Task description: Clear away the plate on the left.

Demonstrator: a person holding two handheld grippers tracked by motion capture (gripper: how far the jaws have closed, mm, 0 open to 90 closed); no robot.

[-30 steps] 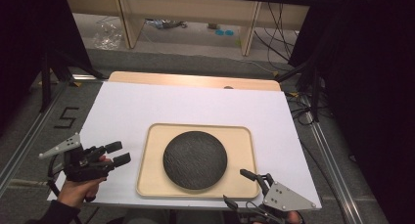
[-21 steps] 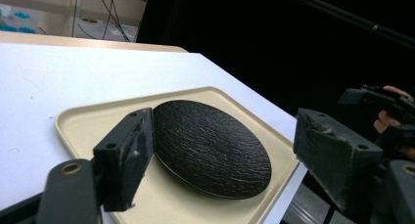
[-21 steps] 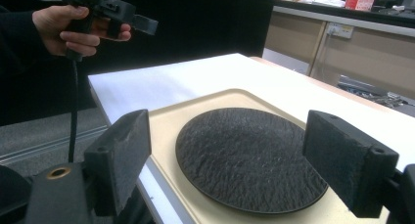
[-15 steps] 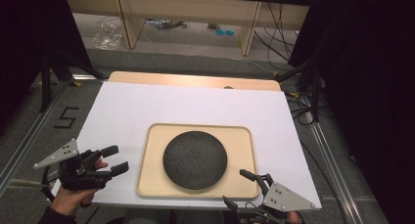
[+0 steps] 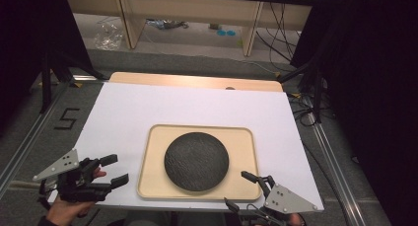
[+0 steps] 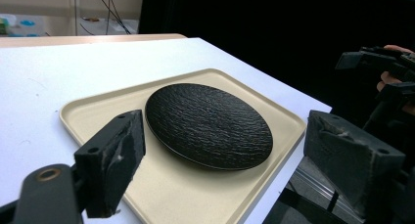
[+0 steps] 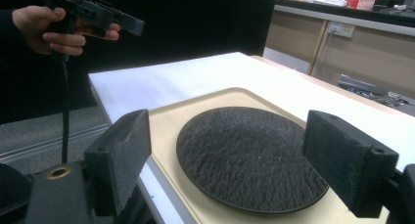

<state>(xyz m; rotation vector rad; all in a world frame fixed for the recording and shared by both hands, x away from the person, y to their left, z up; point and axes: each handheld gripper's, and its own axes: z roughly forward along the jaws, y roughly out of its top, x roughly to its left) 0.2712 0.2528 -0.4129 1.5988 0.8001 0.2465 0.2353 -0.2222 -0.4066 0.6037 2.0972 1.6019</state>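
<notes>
Centrally on the white-covered surface (image 5: 197, 107) sits a beige tray (image 5: 246, 137) with rounded corners, and a dark, rough-textured round plate (image 5: 196, 161) lies flat in the middle of it, well inside the tray's rim on every side. At the near left corner of the surface, the left tool (image 5: 114, 170) is held in a hand (image 5: 69, 206), its two black jaws spread apart and empty, pointing across toward the tray's left edge but not touching it. In the left gripper view the plate (image 6: 208, 126) and tray (image 6: 98, 106) lie beyond the wide-set jaws, with the other hand and its device off at the right edge. At the near right edge, the right tool (image 5: 241, 190) also has its jaws parted with nothing between them, just beside the tray's near right corner. The right gripper view looks across the plate (image 7: 244, 155) between its open jaws, and the left hand (image 7: 46, 28) with its device shows at upper left, off the surface's edge.
</notes>
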